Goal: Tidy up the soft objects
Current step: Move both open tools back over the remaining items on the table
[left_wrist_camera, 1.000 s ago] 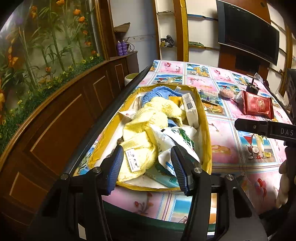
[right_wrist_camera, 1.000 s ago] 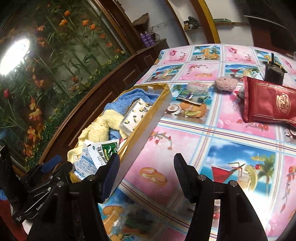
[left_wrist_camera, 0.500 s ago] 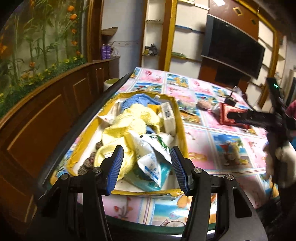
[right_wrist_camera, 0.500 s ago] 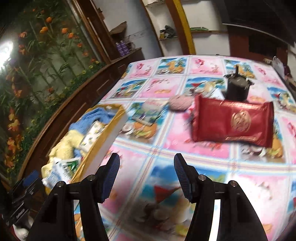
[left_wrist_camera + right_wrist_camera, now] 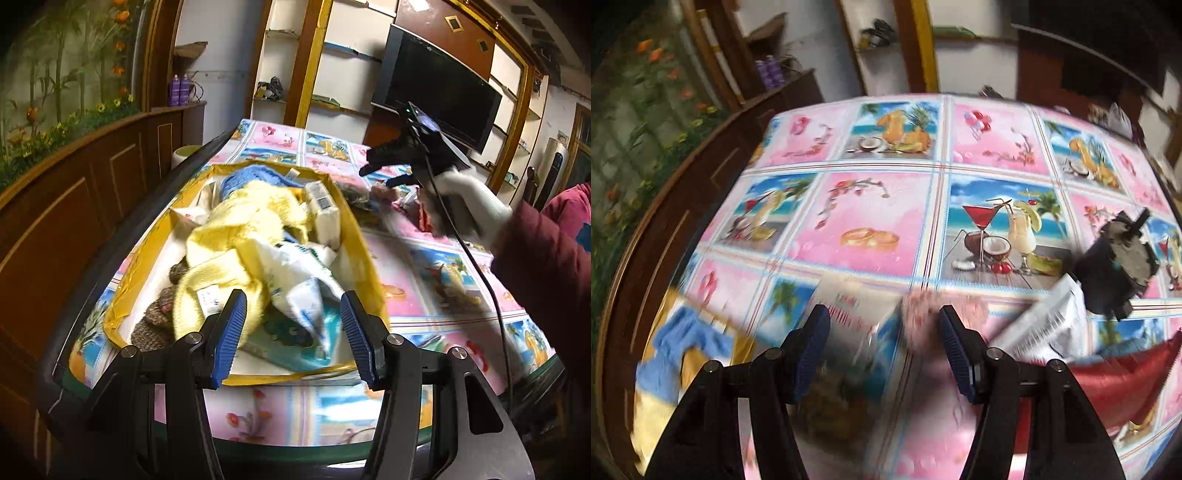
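A yellow-rimmed box (image 5: pixel 364 243) on the table holds a yellow towel (image 5: pixel 236 236), a blue towel (image 5: pixel 251 177), tissue packs (image 5: pixel 325 210) and plastic packets. My left gripper (image 5: pixel 291 332) is open and empty, hovering over the box's near end. My right gripper (image 5: pixel 884 343) is open and empty, low over the table beyond the box; a pink fluffy object (image 5: pixel 919 321) lies blurred just ahead between its fingers. The right gripper also shows in the left wrist view (image 5: pixel 380 173), next to the pink object (image 5: pixel 382 192). The box corner with the blue towel (image 5: pixel 687 336) is at lower left.
A red packet (image 5: pixel 1115 387) and a white packet (image 5: pixel 1049 328) lie right of the pink object, with a black device (image 5: pixel 1115 269) behind them. A flat printed packet (image 5: pixel 846 332) lies left of it. A wooden cabinet wall (image 5: pixel 74 206) runs along the table's left side.
My right gripper has moved forward and down towards the pink fluffy object, past the box. My left gripper has drawn back and up a little from the box.
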